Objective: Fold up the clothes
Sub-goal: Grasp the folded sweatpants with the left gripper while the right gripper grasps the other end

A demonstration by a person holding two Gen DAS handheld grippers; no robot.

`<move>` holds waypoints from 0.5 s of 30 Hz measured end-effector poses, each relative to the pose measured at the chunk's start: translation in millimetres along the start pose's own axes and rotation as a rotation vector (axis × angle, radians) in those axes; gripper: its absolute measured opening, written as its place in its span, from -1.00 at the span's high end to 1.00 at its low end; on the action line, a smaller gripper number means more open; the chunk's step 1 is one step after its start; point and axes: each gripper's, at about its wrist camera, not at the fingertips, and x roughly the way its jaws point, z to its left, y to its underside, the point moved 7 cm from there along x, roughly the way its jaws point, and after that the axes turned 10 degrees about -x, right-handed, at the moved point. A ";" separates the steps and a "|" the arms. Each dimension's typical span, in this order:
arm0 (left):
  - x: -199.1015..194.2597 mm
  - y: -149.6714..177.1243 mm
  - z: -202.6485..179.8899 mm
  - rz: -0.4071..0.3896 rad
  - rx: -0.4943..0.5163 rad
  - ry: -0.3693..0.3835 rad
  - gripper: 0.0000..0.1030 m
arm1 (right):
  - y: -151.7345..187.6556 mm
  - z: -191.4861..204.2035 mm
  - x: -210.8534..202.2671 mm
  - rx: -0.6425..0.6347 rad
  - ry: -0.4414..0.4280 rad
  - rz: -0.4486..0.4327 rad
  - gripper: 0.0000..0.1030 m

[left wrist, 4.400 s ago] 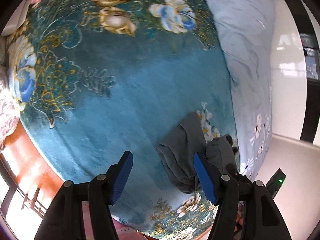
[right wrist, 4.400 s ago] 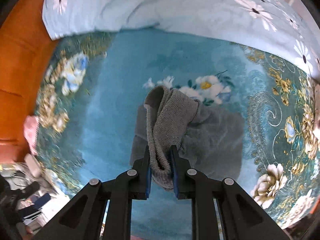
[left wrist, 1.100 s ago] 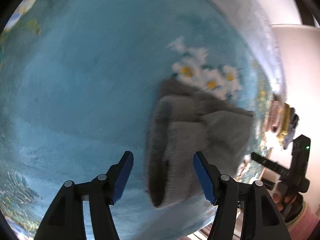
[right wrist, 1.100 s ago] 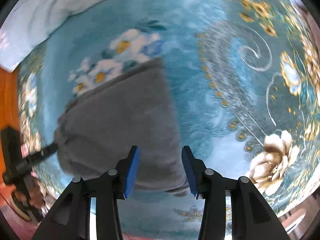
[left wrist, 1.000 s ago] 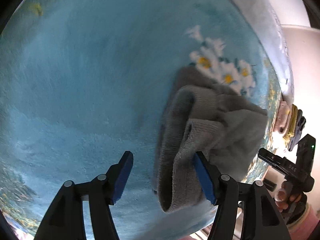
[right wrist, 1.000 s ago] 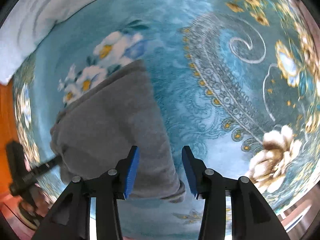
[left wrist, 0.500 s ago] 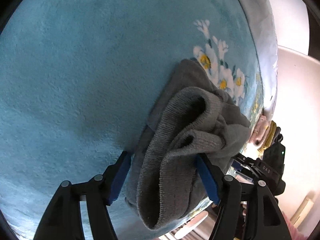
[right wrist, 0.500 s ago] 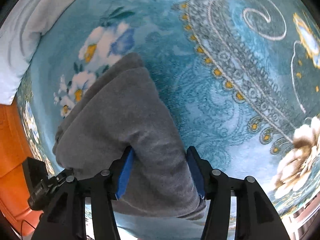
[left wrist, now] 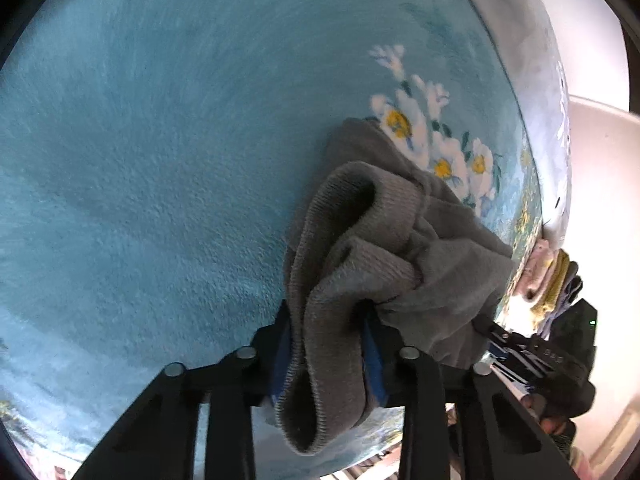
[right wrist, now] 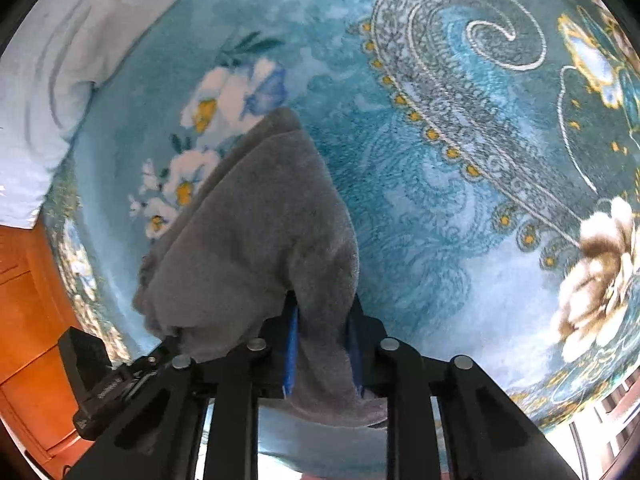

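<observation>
- Now both tongs pinch the same grey garment [left wrist: 400, 248], which lies bunched on a teal floral blanket [left wrist: 160, 152] spread over a bed.
- Left tongs [left wrist: 326, 344]: the blue-padded fingers [left wrist: 374, 354] are pressed together on a ribbed, cuff-like hem of the garment; the ribbed band loops out below the pads and hangs toward the camera.
- From the left wrist view the rest of the cloth rises in rumpled folds away from the tongs, reaching a cluster of white flowers with yellow centres [left wrist: 424, 136] printed on the blanket.
- Right tongs [right wrist: 322, 344]: they are clamped on a smoother edge of the grey garment [right wrist: 256, 232], with cloth filling the gap between the blue pads and a flap drooping below them.
- In the right wrist view the garment runs up from the tongs to a narrow end just beside the printed white flowers [right wrist: 224, 96]; a paisley swirl with gold dots [right wrist: 452, 92] lies to the right of it, apart from the cloth.
- A pale blue quilt [right wrist: 48, 88] lies along the far edge of the blanket, and orange wood [right wrist: 24, 320] shows at the lower left.
- At the right of the left wrist view the other black gripper body [left wrist: 560, 344] carries small white lettering, too blurred to read, and a green light.
- Behind it a small stack of folded cloths in pink and yellow [left wrist: 548, 276] is visible.
</observation>
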 end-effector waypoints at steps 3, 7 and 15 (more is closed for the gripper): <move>-11.8 9.1 -9.8 -0.027 0.021 0.004 0.49 | 8.1 8.8 -15.4 -0.001 -0.029 -0.030 0.60; -31.2 29.7 -25.1 -0.064 0.046 0.002 0.51 | 15.4 27.1 -43.2 -0.057 -0.052 -0.071 0.62; -72.6 81.7 -48.9 -0.145 0.075 0.046 0.51 | 40.1 52.0 -102.2 -0.166 -0.104 -0.168 0.62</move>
